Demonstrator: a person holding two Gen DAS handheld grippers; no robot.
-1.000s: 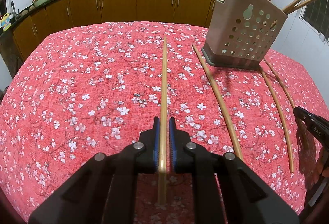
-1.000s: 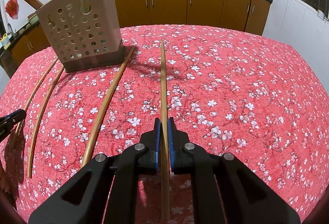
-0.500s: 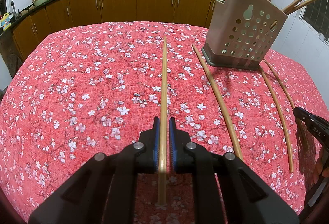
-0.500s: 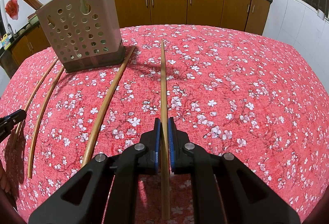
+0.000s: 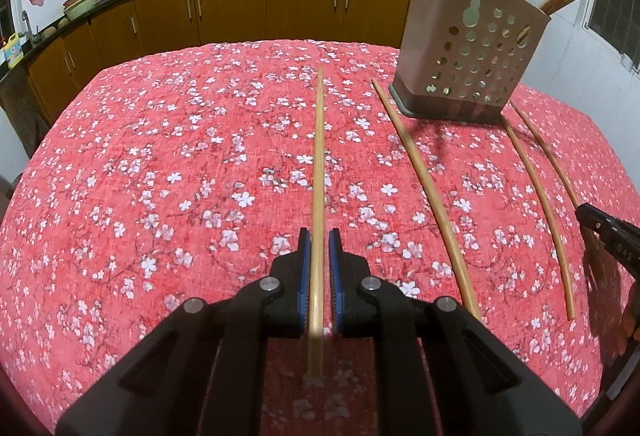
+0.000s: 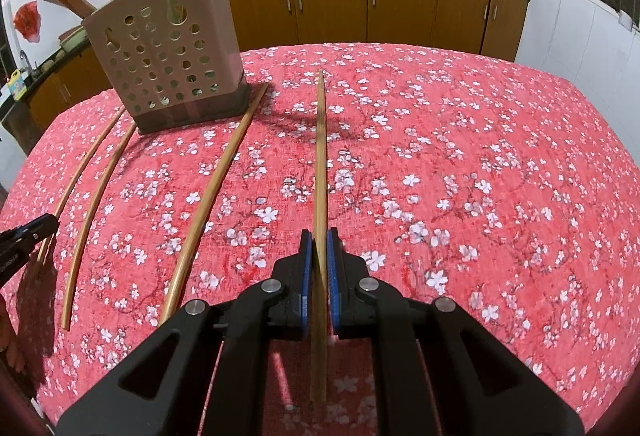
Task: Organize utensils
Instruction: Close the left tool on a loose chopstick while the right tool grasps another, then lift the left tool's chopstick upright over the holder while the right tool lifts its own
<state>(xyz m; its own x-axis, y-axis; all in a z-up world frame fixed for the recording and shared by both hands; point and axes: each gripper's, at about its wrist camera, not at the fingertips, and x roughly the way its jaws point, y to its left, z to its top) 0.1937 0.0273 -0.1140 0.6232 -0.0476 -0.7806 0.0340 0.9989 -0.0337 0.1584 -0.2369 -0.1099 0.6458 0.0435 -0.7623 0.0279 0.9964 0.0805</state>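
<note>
Kitchen backdrop: brown cabinets, woks on the counter, red floral tablecloth (image 5: 160, 163) over the table.

Left wrist view: left gripper (image 5: 319, 264) sits low over the cloth, level, pointing at the far cabinets. Blue pads (image 5: 305, 268) bracket a long straight bamboo chopstick (image 5: 319, 155), jaws narrow and closed on its near end. Stick runs straight ahead down the gripper axis, well left of the beige perforated plastic utensil holder (image 5: 472, 47). My read: gripping near the end leaves the full length free to tip into the holder. Three loose bamboo chopsticks lie right of it; nearest one (image 5: 424, 175) ends just beside the holder's base, the other two fan out right of the holder. Holder already has chopsticks standing in it. Right gripper's tip (image 5: 608, 236) shows at the frame edge.

Right wrist view: right gripper (image 6: 316, 264) has the same pose, low, level, forward. Jaws narrow, clamped on a second bamboo chopstick (image 6: 320, 155), lying right of the holder (image 6: 168, 63). Three loose sticks lie to its left, one (image 6: 212, 195) reaching the holder's base. Left gripper's tip (image 6: 28, 236) shows far left.
</note>
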